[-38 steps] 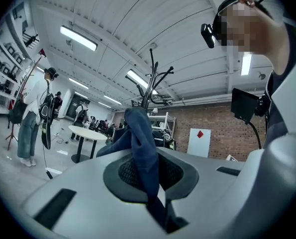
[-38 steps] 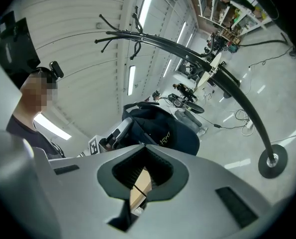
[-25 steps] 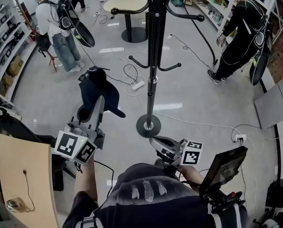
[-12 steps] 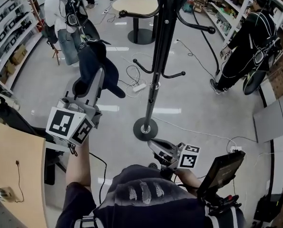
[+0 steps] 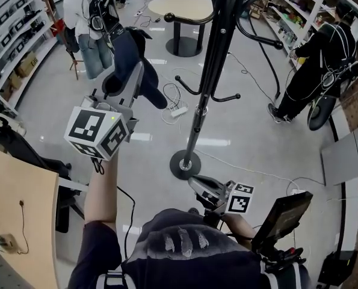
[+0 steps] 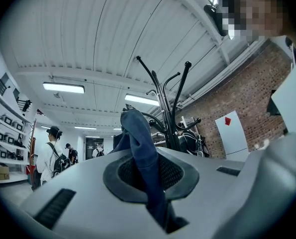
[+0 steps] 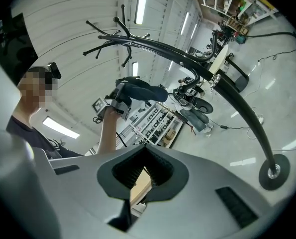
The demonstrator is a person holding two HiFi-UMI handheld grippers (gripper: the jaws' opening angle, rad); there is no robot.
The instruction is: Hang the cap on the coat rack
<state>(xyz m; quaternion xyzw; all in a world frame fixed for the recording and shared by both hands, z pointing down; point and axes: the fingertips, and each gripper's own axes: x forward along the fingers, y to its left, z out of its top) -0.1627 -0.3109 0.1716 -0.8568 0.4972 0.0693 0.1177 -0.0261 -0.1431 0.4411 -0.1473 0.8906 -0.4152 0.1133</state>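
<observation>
A dark blue cap hangs from my left gripper, which is shut on its fabric and held high, just left of the black coat rack's pole. In the left gripper view the cap runs up between the jaws of the left gripper, with the rack's curved hooks behind it. My right gripper stays low by my body, near the rack's round base. The right gripper is shut with nothing in it, and from there the raised cap shows below the rack's arms.
A person with a backpack stands at far left, another in black at right. A round table is behind the rack. Cables and a power strip lie on the floor. A wooden desk is at my left.
My left gripper has lifted the cap higher and further forward, closer to the rack's upper hooks. The right gripper has barely moved.
</observation>
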